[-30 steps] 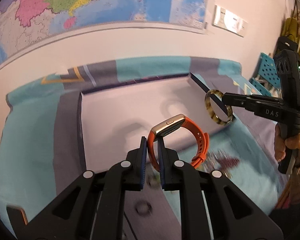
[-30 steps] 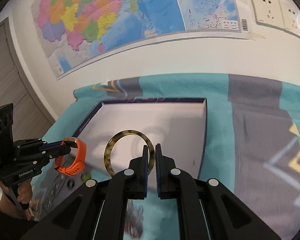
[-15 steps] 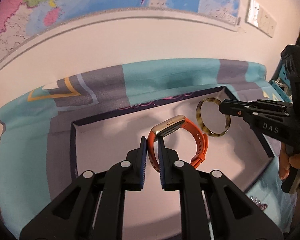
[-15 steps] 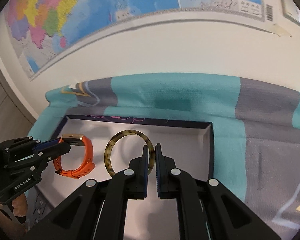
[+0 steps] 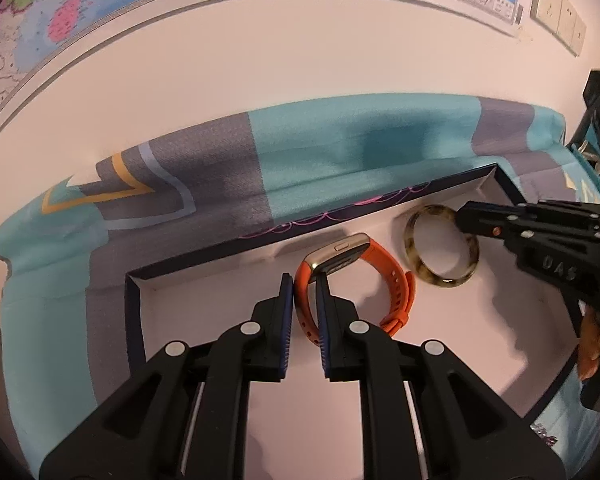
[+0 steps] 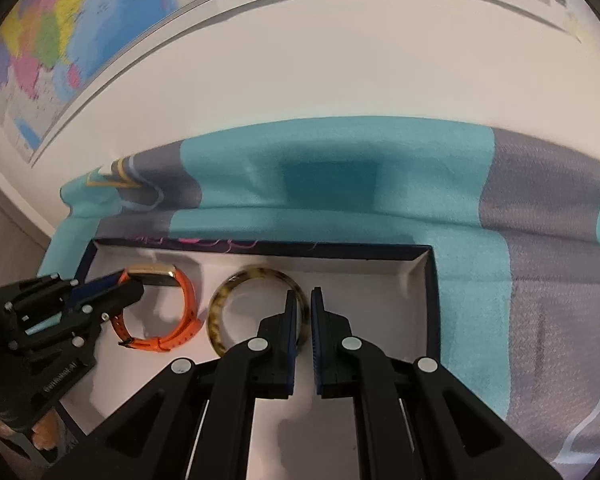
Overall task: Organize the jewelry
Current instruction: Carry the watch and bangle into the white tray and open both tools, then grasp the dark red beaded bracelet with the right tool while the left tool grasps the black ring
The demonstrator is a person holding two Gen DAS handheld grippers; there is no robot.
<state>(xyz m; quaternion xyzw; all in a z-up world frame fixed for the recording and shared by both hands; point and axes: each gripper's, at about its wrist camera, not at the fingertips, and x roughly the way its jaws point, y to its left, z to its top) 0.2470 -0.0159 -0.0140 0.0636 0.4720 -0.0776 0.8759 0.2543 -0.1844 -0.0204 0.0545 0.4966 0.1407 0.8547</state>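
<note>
The left claw (image 5: 304, 292) is clamped on the strap of an orange watch (image 5: 356, 276), whose loop extends ahead and to the claw's right, low over the floor of the white box (image 5: 204, 308). Right of it, the right claw (image 6: 301, 308) pinches a tortoiseshell bangle (image 6: 256, 308), its ring spreading to that claw's left, and its jaws are beginning to part. A second ago both pieces hung short of the box, over the striped cloth (image 5: 340, 148); now both sit inside, near the far wall.
</note>
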